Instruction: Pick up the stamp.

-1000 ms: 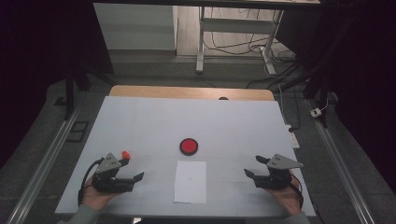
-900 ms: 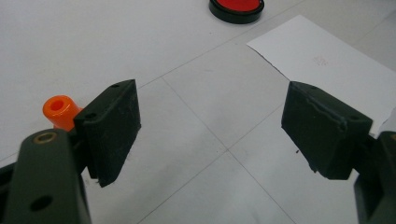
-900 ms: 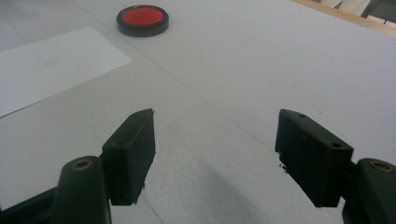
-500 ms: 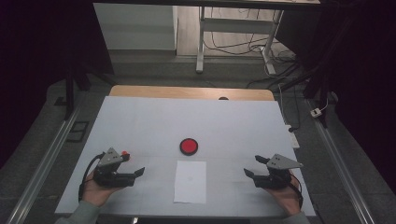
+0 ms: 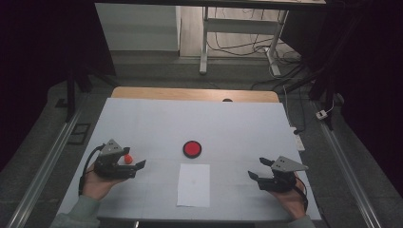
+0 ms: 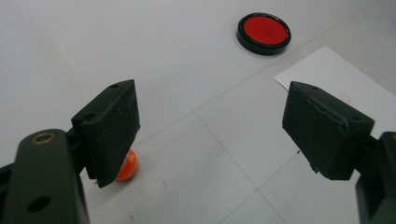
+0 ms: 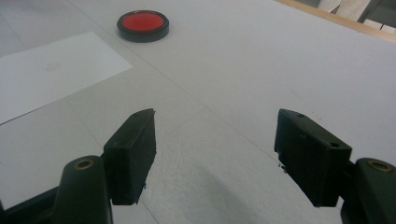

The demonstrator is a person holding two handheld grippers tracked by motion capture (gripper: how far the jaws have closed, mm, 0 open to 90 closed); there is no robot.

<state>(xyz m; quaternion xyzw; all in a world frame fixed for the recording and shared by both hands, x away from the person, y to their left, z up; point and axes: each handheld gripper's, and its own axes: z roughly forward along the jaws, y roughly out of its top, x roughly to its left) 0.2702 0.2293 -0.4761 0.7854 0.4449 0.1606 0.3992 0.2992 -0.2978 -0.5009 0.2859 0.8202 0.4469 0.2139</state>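
Observation:
A small orange-red ball (image 5: 127, 158) lies on the white table. My left gripper (image 5: 137, 167) is open just in front of it, jaws pointing right, nothing between them. In the left gripper view the ball (image 6: 127, 166) peeks out from behind the left jaw, outside the open left gripper (image 6: 217, 116). A red disc in a black rim (image 5: 192, 148) (image 6: 264, 31) (image 7: 142, 24) sits mid-table. Below it lies a white paper sheet (image 5: 193, 184) (image 6: 336, 79) (image 7: 51, 70). My right gripper (image 5: 257, 168) (image 7: 219, 135) stands open and empty at the right.
The table's white cover (image 5: 228, 128) ends at a wooden strip (image 5: 190, 93) along the far edge. Metal rails (image 5: 43, 166) run along both sides of the table. Desk legs and cables (image 5: 247, 45) stand on the floor beyond.
My left gripper has moved forward, away from the person, and now sits beside the ball. The right gripper, disc and paper have not moved.

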